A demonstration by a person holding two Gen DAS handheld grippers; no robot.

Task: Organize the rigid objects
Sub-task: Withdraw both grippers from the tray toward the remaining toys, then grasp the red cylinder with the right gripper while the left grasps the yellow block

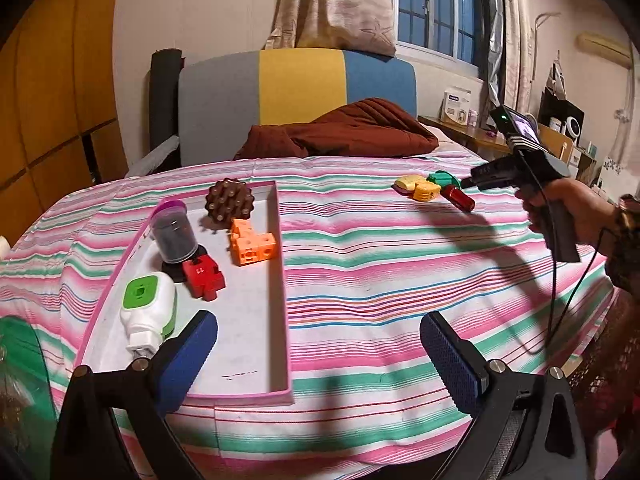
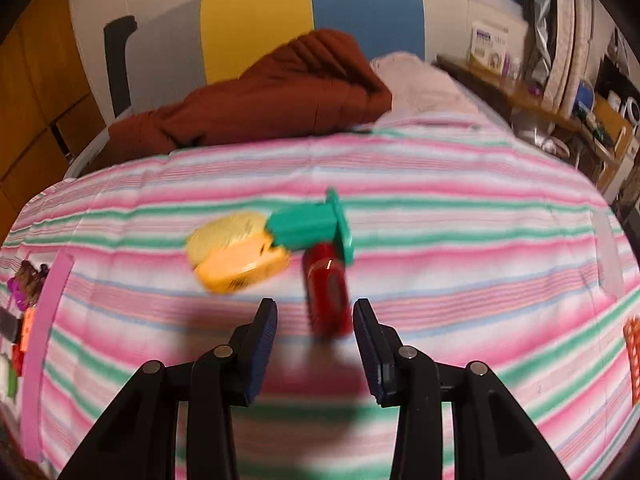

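A pink-rimmed tray (image 1: 280,280) lies on the striped bedspread. It holds a brown studded disc (image 1: 230,204), a purple-capped dark cylinder (image 1: 174,236), an orange cube block (image 1: 252,242), a red block (image 1: 202,276) and a white-and-green device (image 1: 148,308). My left gripper (image 1: 320,352) is open and empty over the tray's near right corner. Further right lie a red cylinder (image 2: 326,292), a green piece (image 2: 316,224) and two yellow pieces (image 2: 240,264). My right gripper (image 2: 314,320) is open, with the red cylinder's near end just ahead of its tips, untouched. In the left wrist view a hand holds the right gripper (image 1: 466,182) beside the red cylinder (image 1: 460,198).
A brown blanket (image 1: 344,132) is bunched at the head of the bed, against a grey, yellow and blue headboard (image 1: 300,88). A cluttered shelf (image 1: 468,124) stands at the right. An orange basket (image 2: 632,360) shows at the right edge. A green object (image 1: 20,360) sits at the near left.
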